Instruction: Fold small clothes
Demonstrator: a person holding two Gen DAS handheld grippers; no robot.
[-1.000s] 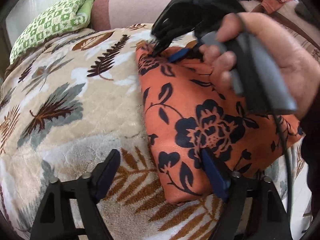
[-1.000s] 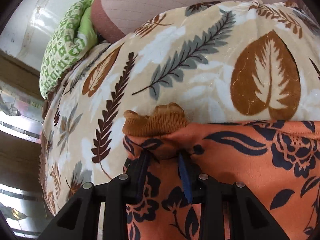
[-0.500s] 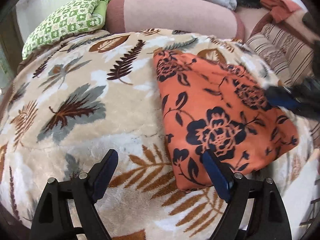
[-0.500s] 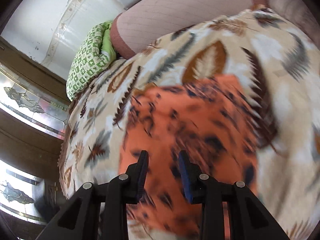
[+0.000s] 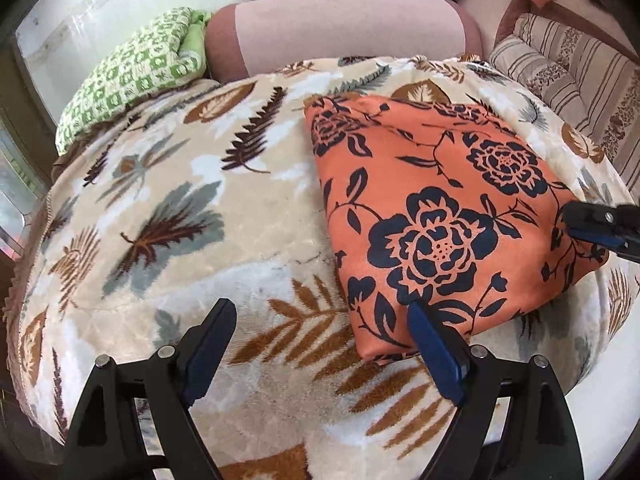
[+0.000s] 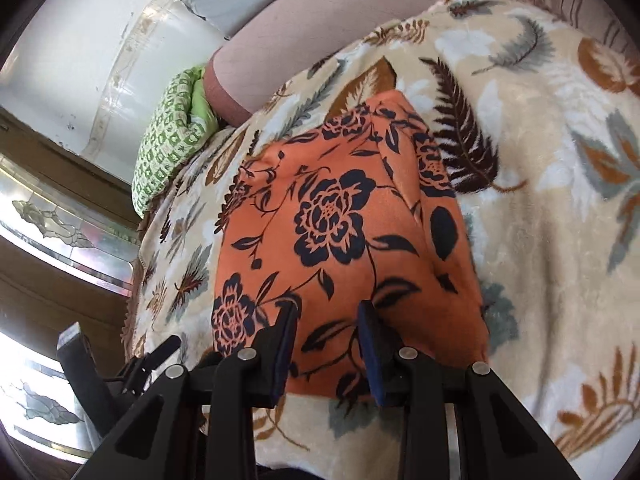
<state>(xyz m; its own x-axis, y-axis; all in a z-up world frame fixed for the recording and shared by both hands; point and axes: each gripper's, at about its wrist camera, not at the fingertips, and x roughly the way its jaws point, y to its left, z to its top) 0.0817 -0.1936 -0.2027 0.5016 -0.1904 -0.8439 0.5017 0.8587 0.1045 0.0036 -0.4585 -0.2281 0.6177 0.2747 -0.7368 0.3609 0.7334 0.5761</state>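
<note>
Orange garment: orange cloth printed with dark navy flowers and leaves [image 5: 436, 216], folded into a flat, roughly rectangular packet that lies on the blanket.
Garment, from the left tongs: ahead and to the right of the left gripper [image 5: 320, 340]; its near corner lies just beside the right-hand blue pad, and I cannot tell whether pad and cloth touch.
Garment, from the right tongs: straight ahead of the right gripper [image 6: 328, 332], its near edge passing under both fingertips.
Left tongs: fingers spread wide, nothing between them; only blanket shows in the gap.
Right tongs: fingers parted a moderate way, poised over the near edge of the cloth, no fold pinched between the blue pads [image 6: 366, 340]; whether the tips press on the cloth I cannot tell.
Right tongs seen from the left view: black tip with a blue pad enters at the right edge, at the garment's right corner.
Blanket: plush cream blanket patterned with brown, grey and rust leaves [image 5: 168, 208], under the garment and both tongs.
Beyond the tongs: green-and-white checked pillow [image 5: 132, 76] far left, with a long pink bolster cushion [image 5: 340, 28] touching it on the right.
Far right of the left tongs: beige striped cushion [image 5: 568, 80].
</note>
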